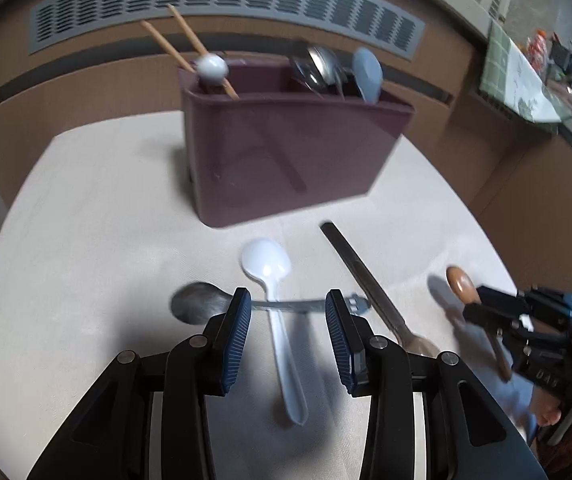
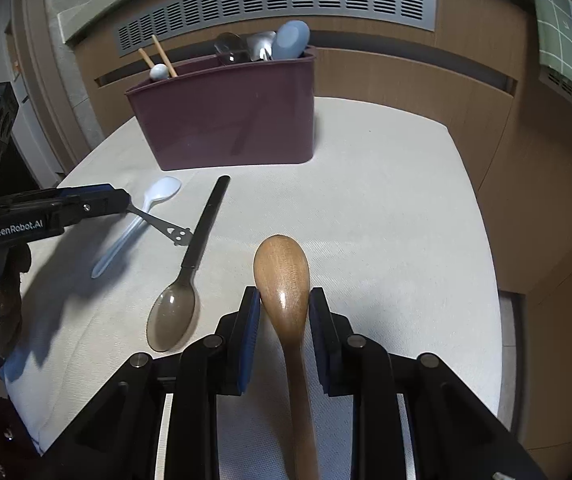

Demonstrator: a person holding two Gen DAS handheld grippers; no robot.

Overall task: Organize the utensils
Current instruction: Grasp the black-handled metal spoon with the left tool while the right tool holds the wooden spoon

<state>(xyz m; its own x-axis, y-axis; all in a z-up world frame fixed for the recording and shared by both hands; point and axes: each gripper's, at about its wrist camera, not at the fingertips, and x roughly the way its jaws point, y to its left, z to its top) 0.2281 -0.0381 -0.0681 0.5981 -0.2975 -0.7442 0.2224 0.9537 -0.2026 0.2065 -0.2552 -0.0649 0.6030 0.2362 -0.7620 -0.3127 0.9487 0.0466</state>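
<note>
Left wrist view: the left claw [image 1: 288, 307] stood wide open, straddling a metal spoon [image 1: 205, 305] lying crosswise over a white plastic spoon [image 1: 273, 304] on the counter [image 1: 85, 240]. Right wrist view: the right claw [image 2: 283, 312] pinched a glossy brown wooden spoon [image 2: 283, 276], with the maroon caddy [image 2: 225, 116] beyond.

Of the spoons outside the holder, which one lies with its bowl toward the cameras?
The smoky translucent spoon with the black handle. Its bowl is at the near end, while the white spoon and the wooden spoon have their bowls toward the holder.
</note>
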